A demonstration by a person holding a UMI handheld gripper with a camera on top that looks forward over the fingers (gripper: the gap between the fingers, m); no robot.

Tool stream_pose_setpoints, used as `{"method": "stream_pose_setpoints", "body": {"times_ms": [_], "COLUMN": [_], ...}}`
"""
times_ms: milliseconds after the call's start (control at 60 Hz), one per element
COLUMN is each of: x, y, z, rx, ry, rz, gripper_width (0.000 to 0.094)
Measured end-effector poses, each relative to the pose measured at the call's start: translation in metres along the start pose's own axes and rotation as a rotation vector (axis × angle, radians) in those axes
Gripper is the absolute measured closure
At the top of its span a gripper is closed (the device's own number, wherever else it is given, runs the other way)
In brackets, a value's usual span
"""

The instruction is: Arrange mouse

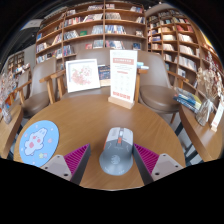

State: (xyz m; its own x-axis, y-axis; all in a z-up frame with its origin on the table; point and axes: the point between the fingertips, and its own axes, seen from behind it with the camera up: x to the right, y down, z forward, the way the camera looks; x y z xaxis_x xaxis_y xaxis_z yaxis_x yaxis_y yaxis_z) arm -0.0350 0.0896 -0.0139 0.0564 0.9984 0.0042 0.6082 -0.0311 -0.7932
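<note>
Mouse [117,151] sat on the surface [90,115] between open fingers [70,161], gaps either side. Probably light, rigid, slick shell; best pinched at mid-flanks.

Print on sign [123,74] and picture card [82,74] too small to read; bookshelf [95,28] titles illegible.

Tall wooden bookshelves [100,25] packed with books line the far wall. Brown chairs [158,92] stand around a round wooden table [95,125] in warm light
</note>
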Motion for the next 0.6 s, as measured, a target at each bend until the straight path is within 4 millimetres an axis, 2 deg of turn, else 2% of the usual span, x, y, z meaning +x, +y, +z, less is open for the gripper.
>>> {"method": "stream_pose_setpoints", "body": {"times_ms": [183, 250, 333, 367, 433, 500, 600], "x": [-0.010, -0.008, -0.008, -0.005, -0.005, -0.005, -0.020], "y": [-0.014, -0.016, -0.018, -0.020, -0.019, -0.023, -0.051], "z": [0.020, 0.023, 0.025, 0.026, 0.026, 0.020, -0.005], "rx": [-0.013, -0.011, 0.005, 0.012, 0.009, -0.002, 0.045], "ry": [-0.018, -0.011, -0.008, 0.001, 0.007, 0.021, 0.009], "rz": [-0.018, -0.013, -0.019, -0.023, -0.020, -0.021, -0.025], "gripper_width": [0.0086, 0.0122, 0.0248, 0.0434, 0.0471, 0.0494, 0.0500]}}
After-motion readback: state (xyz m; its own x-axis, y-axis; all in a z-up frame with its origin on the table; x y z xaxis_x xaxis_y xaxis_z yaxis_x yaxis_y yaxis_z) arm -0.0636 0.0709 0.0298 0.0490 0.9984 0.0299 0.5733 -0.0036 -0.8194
